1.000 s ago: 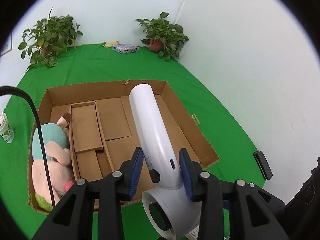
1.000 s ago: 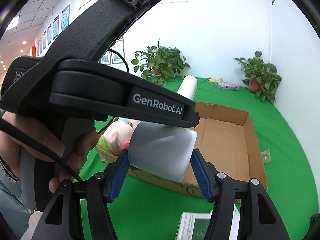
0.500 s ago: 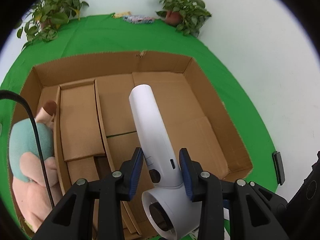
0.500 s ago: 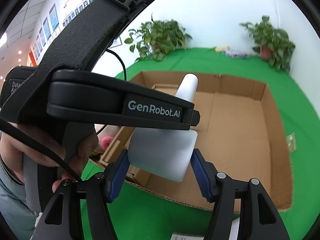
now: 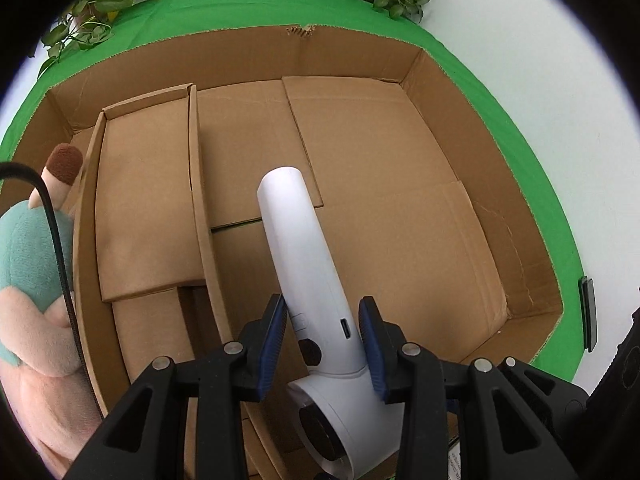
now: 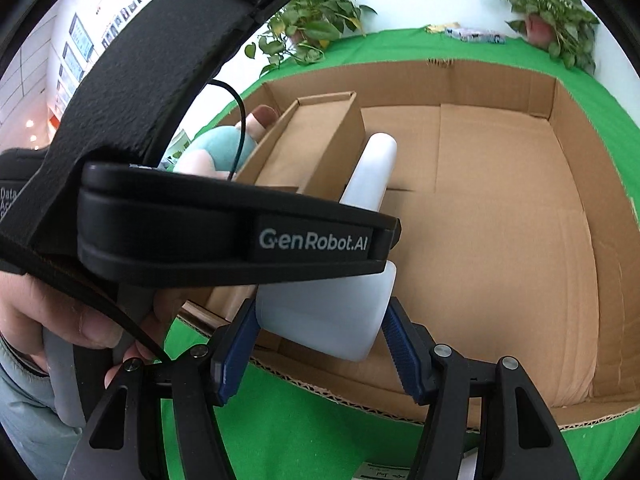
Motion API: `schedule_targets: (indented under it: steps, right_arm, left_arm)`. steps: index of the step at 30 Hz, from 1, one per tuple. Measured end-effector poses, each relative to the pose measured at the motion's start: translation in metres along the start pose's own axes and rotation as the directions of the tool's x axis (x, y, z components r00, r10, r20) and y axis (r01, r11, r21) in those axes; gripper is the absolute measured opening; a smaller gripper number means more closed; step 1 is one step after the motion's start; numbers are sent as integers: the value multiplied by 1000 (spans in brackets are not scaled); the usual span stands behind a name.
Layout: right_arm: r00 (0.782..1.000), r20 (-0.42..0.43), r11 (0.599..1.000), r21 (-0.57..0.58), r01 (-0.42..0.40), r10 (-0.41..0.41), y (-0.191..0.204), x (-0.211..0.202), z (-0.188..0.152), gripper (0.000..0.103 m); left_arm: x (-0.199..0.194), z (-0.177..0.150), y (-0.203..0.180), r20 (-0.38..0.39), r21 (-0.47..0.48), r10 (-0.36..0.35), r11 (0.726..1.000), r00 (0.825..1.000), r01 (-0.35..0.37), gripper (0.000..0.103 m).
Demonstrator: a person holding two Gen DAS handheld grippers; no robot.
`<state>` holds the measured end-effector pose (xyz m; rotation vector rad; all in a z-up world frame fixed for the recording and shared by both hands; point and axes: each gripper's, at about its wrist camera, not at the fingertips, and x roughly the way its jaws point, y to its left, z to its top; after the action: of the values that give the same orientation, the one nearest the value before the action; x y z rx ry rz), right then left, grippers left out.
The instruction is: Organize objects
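White hair dryer [image 5: 308,276]; brown cardboard box [image 5: 400,240]; green cloth [image 5: 200,12]; blue-padded black tongs [image 5: 323,350].

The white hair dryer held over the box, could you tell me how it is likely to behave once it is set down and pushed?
The hair dryer looks like hard, smooth plastic, so it should stay stiff and may slide in the blue pads. Its rounded handle could let it rock or roll on the box floor. The bulky head, gripped by the right gripper, probably carries most of the weight.
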<state>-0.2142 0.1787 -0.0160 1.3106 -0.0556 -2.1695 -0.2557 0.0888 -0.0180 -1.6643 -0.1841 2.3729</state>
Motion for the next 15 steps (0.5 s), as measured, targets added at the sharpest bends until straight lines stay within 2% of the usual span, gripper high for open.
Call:
schedule_targets:
  steps: [4, 8, 11, 15]
  right_arm:
    - [999, -44, 999, 34, -1, 3, -7, 8, 1, 59]
    - [998, -64, 1000, 14, -5, 6, 4, 10, -9, 60]
    - [997, -72, 1000, 11, -24, 25, 9, 11, -7, 61]
    - [997, -68, 999, 28, -41, 43, 11, 10, -4, 63]
  left_arm:
    - [-2, 2, -3, -10, -3, 2, 1000, 1000, -2, 36]
    - [-16, 0, 2, 18, -10, -1, 1000, 1000, 2, 36]
    - [-29, -3, 8, 63, -35, -4, 999, 998, 6, 36]
    - [-55, -17, 14, 164, -38, -2, 999, 986, 8, 36]
